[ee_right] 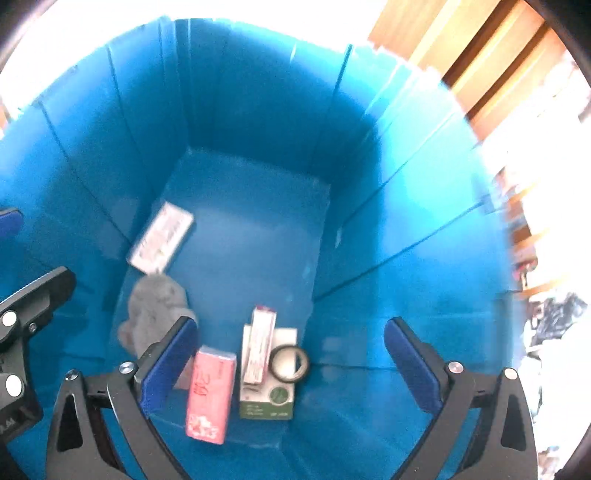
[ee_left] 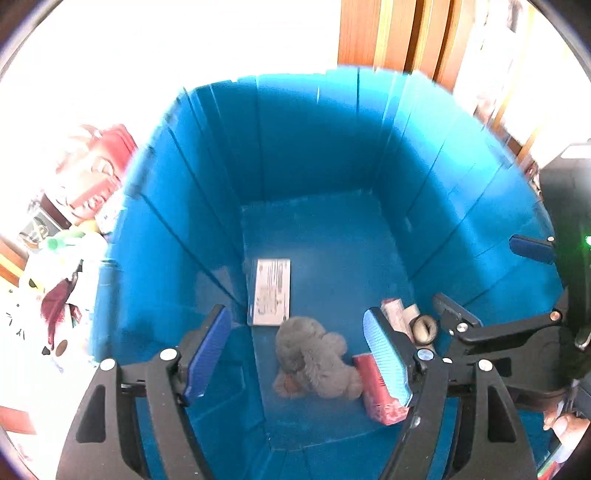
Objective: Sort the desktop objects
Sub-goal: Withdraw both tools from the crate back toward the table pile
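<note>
Both grippers hang above a deep blue bin [ee_left: 314, 140] [ee_right: 258, 92] and look down into it. On its floor lie a grey plush toy [ee_left: 314, 362] [ee_right: 155, 310], a flat white box [ee_left: 271, 291] [ee_right: 160, 236], a pink-red box [ee_left: 376, 387] [ee_right: 210, 395], a green-and-white box [ee_right: 267, 398] with a slim pink box [ee_right: 260, 343] on it, and a tape roll [ee_right: 290, 363] [ee_left: 424, 328]. My left gripper [ee_left: 295, 317] is open and empty over the plush toy. My right gripper [ee_right: 290, 325] is open wide and empty over the boxes.
Left of the bin is a pile of clutter [ee_left: 74, 240] with red packaging, a green item and cloth. Wooden furniture [ee_left: 391, 33] stands behind the bin. A person's hand [ee_left: 565, 424] shows at the lower right. The right gripper's fingers [ee_left: 532, 247] stand close beside my left gripper.
</note>
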The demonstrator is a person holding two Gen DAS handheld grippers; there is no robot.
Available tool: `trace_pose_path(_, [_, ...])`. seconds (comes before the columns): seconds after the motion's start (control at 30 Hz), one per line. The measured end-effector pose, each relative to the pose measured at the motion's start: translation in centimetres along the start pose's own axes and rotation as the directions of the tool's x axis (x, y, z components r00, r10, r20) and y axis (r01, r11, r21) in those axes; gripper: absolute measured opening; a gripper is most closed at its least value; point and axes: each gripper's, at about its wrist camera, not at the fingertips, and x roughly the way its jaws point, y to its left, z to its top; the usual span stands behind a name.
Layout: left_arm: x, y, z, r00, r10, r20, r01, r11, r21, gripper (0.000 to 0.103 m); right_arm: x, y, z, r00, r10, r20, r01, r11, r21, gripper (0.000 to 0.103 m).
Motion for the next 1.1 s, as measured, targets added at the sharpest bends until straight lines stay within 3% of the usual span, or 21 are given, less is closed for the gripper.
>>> trace_pose_path(0.17, [-4.9,0.9,-1.5,0.990,0.000,0.143,0.001,1.000,-0.008,0.074,-5.0,0.8,-1.5,0.991,0.048,0.125,-0.049,0.999,0.005,0.102])
trace_pose_path(0.3, [-8.5,1.9,-3.5,0.966,0.032,0.255,-0.025,0.999,-0.030,0.082,-8.2,1.9,-3.3,0.972,0.095,0.216,-0.102,0.995,0.021,0.103])
trace_pose_path(0.43, [-11.6,3.7,-6.4,0.927,0.094,0.362,-0.068,0.994,-0.084,0.085,-10.7,3.6,-5.2,0.936,0.153,0.318,-0.169,0.985,0.023,0.103])
trace_pose_path(0.63, [-14.2,8.3,-10.9,0.884,0.179,0.432,-0.095,0.973,-0.210,0.088,-13.2,6.9,-6.5,0.872,0.249,0.420,-0.275,0.962,0.000,0.103])
trace_pose_path(0.8, [-15.3,12.8,-13.9,0.849,0.311,0.427,-0.198,0.937,-0.288,0.088,-15.1,10.5,-6.5,0.811,0.319,0.490,-0.340,0.939,-0.049,0.103])
trace_pose_path(0.93, [-15.8,18.1,-16.2,0.847,0.346,0.403,-0.209,0.914,-0.347,0.088,-17.0,15.1,-6.3,0.760,0.384,0.525,-0.381,0.917,-0.120,0.103])
trace_pose_path(1.1, [-15.5,25.9,-19.4,0.843,0.387,0.373,-0.229,0.887,-0.402,0.088,-18.2,21.6,-6.0,0.741,0.423,0.521,-0.402,0.901,-0.161,0.103])
